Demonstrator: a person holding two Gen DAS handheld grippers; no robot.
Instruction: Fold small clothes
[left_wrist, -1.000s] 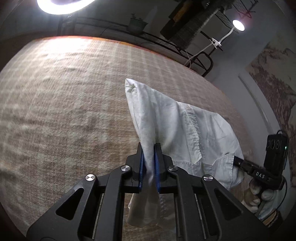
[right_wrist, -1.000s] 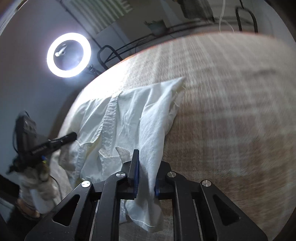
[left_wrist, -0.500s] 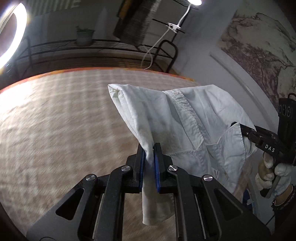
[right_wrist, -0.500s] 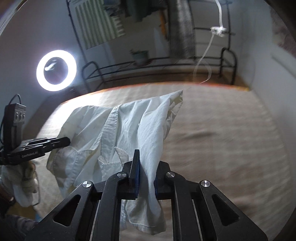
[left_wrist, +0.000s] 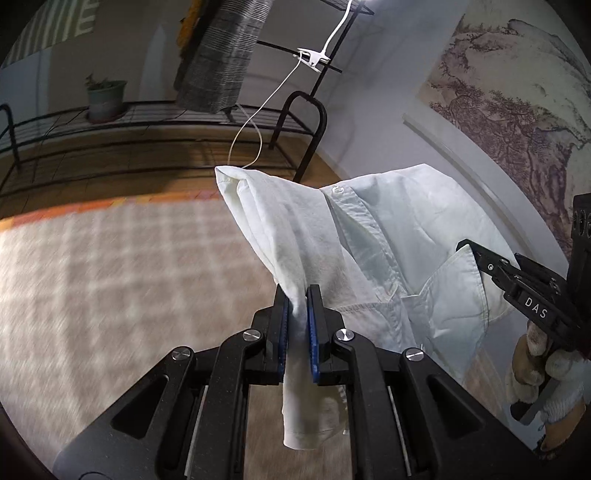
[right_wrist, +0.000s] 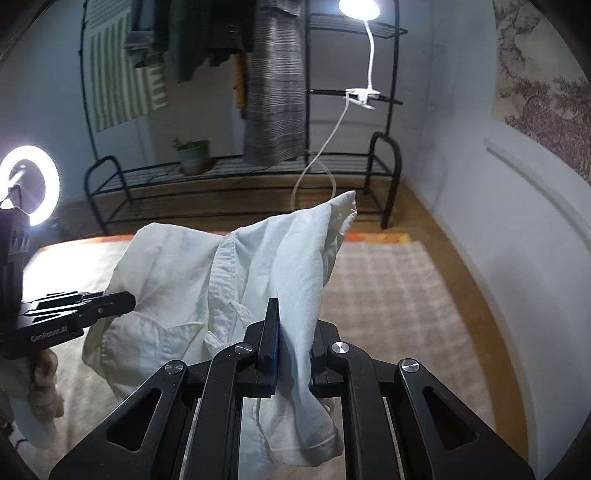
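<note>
Both grippers are holding the white shirt (left_wrist: 369, 251) up in the air above the checked rug (left_wrist: 110, 280). In the left wrist view the left gripper (left_wrist: 297, 325) is sitting bottom centre w/ its blue pads clamped together on a bunched strip of fabric; the cloth is running up and to the right from there, button placket (left_wrist: 365, 236) slanting thru mid-frame. The right gripper (left_wrist: 480, 254) is showing at the right edge, biting the far part by the pocket. In the right wrist view the right gripper (right_wrist: 291, 332) is likewise pinching a fold at bottom centre, shirt spreading to the left toward the left gripper (right_wrist: 122, 301) at mid-left. So the shirt's long axis is spanning gripper to gripper, sagging in between, neither nearer. Judging by that, next move prob. needs both lowering together to lay it flat on the rug.
</note>
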